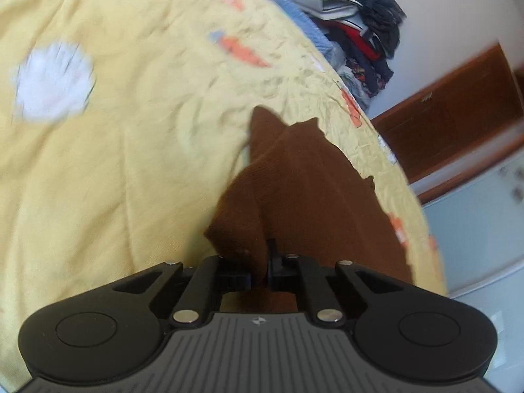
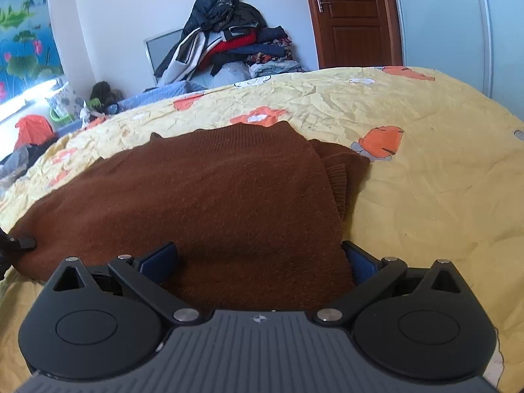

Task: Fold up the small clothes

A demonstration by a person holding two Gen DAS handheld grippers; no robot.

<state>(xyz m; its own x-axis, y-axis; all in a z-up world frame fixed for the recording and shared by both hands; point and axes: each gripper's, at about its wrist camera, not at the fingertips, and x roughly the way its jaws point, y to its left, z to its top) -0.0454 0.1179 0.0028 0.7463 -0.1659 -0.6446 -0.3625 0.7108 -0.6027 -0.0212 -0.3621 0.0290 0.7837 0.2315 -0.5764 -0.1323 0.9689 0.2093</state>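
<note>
Sweater: the brown knitted sweater lies on the yellow bedsheet, spread wide, with one ribbed part already folded in at its right side.
Left gripper: your left gripper is closed tight on a corner of the sweater; the knit bunches up between the jaws and rises in a ridge in front of them.
Right gripper: your right gripper stands wide, its blue pads on both sides of the near hem, and they do not press the cloth.
Step in hand: I judge you are taking the near edge with both grippers, to fold it away from you.
How to do it well: close the right jaws on the hem only, not on the bedsheet under it. Take both layers at the right side, so the folded part does not slip out.
Lift: raise both corners together and level, and keep the edge stretched between them.
Risk: the left grip holds a thick bunch; it can make a crooked fold.
</note>
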